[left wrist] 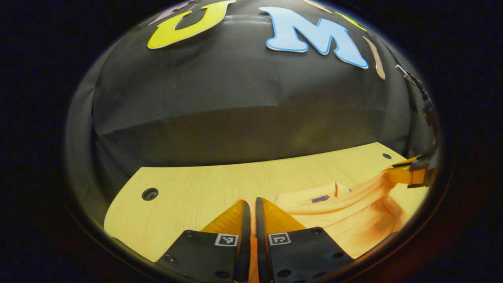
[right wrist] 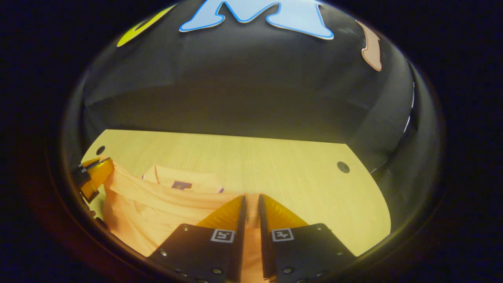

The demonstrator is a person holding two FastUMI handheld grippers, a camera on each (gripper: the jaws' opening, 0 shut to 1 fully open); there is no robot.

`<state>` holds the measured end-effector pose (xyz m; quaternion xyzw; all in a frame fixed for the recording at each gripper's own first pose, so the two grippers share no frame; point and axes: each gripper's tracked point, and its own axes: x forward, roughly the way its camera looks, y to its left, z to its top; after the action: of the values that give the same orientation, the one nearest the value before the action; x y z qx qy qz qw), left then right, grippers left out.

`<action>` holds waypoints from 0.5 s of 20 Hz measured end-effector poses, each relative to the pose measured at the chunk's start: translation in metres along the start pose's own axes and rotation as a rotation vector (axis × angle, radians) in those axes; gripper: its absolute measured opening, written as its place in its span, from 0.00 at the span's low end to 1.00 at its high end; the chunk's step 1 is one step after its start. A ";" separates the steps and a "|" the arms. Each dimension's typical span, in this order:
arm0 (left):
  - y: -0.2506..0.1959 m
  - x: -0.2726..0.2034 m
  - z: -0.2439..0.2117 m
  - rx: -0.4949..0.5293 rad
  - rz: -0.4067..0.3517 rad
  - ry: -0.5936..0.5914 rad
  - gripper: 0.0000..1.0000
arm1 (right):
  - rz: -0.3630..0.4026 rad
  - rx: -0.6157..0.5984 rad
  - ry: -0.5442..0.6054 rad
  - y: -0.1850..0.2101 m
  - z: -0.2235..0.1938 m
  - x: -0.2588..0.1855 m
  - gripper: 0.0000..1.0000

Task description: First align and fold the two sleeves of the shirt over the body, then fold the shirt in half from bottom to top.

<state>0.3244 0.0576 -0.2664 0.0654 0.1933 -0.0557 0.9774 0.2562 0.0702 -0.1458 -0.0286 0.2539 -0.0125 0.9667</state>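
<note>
An orange shirt (left wrist: pixel 353 224) lies on the light wooden table (left wrist: pixel 196 188), its collar with a purple tag (left wrist: pixel 320 198) toward the far side. My left gripper (left wrist: pixel 252 202) is shut on an edge of the shirt, and cloth shows in the narrow gap between its fingers. In the left gripper view, the right gripper (left wrist: pixel 408 173) pinches the same raised edge at the far right. In the right gripper view, the right gripper (right wrist: pixel 252 198) is shut on the shirt (right wrist: pixel 157 212), whose edge stretches left to the left gripper (right wrist: pixel 92 175). The tag (right wrist: pixel 181 184) shows behind that edge.
The table (right wrist: pixel 283 165) has round holes near its corners (left wrist: pixel 149 193) (left wrist: pixel 387 156) (right wrist: pixel 343 167) (right wrist: pixel 100 150). The black cloth wall stands close behind the table's far edge. Bare wood lies beyond the collar.
</note>
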 end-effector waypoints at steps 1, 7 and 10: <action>-0.001 -0.005 0.000 -0.001 -0.001 -0.002 0.17 | -0.002 -0.010 -0.009 -0.001 0.001 -0.004 0.27; -0.001 -0.049 0.009 -0.024 0.035 -0.030 0.62 | 0.046 -0.050 -0.060 0.005 0.004 -0.041 0.63; -0.010 -0.077 0.016 -0.035 0.037 -0.052 0.75 | 0.067 -0.051 -0.097 0.004 0.004 -0.070 0.80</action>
<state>0.2579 0.0522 -0.2234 0.0502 0.1676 -0.0359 0.9839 0.1968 0.0771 -0.1081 -0.0452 0.2079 0.0280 0.9767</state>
